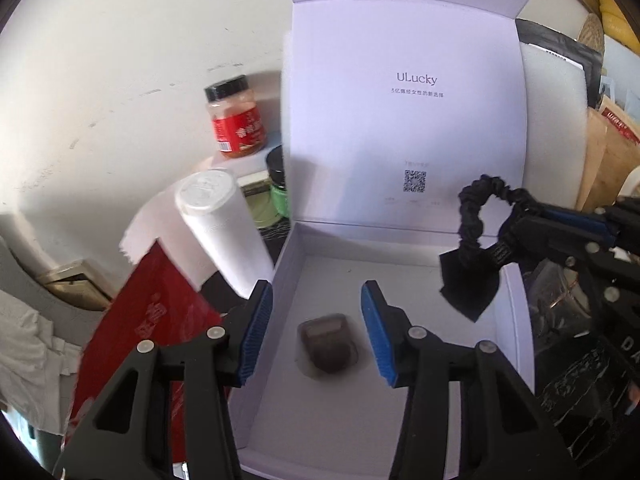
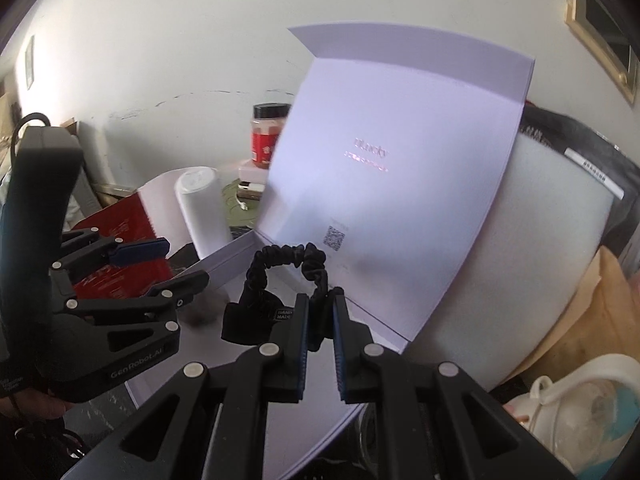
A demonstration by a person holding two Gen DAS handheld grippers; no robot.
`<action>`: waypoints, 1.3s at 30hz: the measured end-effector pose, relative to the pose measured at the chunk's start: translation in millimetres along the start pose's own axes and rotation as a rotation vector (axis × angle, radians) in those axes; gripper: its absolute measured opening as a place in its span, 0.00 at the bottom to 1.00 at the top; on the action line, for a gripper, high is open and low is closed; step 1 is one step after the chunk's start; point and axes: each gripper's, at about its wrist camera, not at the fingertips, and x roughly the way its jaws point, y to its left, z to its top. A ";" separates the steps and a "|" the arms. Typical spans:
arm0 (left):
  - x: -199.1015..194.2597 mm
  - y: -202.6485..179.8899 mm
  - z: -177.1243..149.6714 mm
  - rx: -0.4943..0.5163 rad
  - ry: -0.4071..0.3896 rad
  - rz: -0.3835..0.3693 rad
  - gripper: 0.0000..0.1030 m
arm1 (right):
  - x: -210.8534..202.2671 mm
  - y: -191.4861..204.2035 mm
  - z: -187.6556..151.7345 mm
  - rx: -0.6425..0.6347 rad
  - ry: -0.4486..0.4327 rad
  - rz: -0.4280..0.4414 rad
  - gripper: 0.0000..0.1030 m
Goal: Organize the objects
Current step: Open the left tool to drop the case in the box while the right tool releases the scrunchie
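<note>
- Here the right hand-held gripper (image 2: 320,320) is clamped on a black scrunchie (image 2: 288,268), holding it above the open box (image 1: 280,400), likely to drop it in.
- The left hand-held gripper (image 1: 316,332), fingers apart and empty, hovers over a small dark case (image 1: 328,344) lying inside the box.
- Ahead, the lid (image 1: 400,120) reads "ULucky"; the left gripper's body reads "GenRobot.AI".

Ahead of your left claw you see the open white box (image 1: 400,392) on the cluttered surface, a white cylinder (image 1: 224,232) standing just left of it.
</note>
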 end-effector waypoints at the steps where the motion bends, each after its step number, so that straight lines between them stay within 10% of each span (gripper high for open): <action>1: 5.4 0.1 1.2 -0.006 0.006 -0.015 0.43 | 3.7 -1.0 0.6 0.004 0.004 0.000 0.10; 23: 49.3 -3.8 -11.0 -0.005 0.108 -0.057 0.43 | 43.8 -2.3 -8.6 0.003 0.116 0.021 0.13; 29: 49.2 0.5 -10.7 -0.019 0.116 -0.035 0.53 | 42.8 -6.1 -7.3 0.008 0.118 -0.026 0.36; 39: 29.8 0.4 -9.0 -0.011 0.086 -0.028 0.68 | 36.7 -9.8 -5.2 0.014 0.108 -0.056 0.37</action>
